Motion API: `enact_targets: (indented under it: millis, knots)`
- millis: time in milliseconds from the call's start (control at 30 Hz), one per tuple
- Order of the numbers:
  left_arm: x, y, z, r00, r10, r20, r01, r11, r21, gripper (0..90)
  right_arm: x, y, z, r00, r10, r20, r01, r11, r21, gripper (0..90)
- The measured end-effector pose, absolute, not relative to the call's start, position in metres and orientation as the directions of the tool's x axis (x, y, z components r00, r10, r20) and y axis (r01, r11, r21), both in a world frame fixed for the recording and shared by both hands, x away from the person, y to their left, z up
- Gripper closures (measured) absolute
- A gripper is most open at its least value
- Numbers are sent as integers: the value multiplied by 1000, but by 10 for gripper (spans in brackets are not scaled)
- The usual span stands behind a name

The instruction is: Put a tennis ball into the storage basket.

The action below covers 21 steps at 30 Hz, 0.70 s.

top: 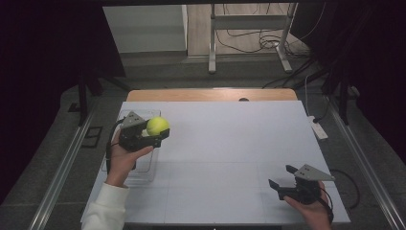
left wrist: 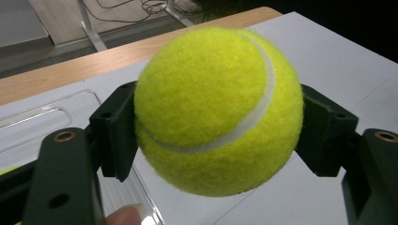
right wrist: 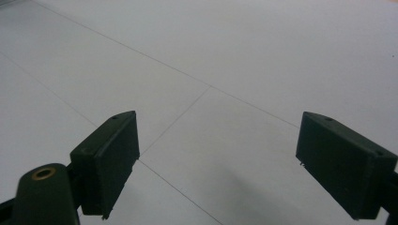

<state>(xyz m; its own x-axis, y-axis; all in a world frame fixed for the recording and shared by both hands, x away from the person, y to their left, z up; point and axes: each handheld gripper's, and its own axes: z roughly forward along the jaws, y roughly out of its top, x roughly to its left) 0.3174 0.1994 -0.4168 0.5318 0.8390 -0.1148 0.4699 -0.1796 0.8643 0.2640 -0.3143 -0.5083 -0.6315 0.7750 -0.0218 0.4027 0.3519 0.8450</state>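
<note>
Squarely between left gripper (left wrist: 220, 136) fingers (left wrist: 115, 133), tennis ball (left wrist: 218, 110) pinched, seemingly above clear tray (top: 143, 170), right gripper (right wrist: 220, 164) fingers spread

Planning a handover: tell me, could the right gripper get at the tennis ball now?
Probably yes: the right gripper is open over bare table, though the left gripper already clamps the tennis ball.

Landmark = white table top (top: 230, 143). Clear plastic tray (top: 146, 170) on its left edge. Bare wood strip (top: 210, 95) along far edge. White power strip (top: 318, 128) just off right edge. Metal frame legs (top: 212, 43) w/ cables on floor beyond the far side.
</note>
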Motion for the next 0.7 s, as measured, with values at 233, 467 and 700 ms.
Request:
enact_targets:
  millis: [233,467,700]
  knots:
    - [318,208,-417,513,850,-122,476,-162,865,266,264,-314,-508,-632,775,-20,404,351,845,141]
    - [318,213,-417,496,858,-131,478,-144,867,265,264,-314,-508,-633,773,-21,403,353,845,141]
    - [319,219,-418,476,870,-132,485,-134,864,265,264,-314,-508,-633,774,-23,401,353,845,141]
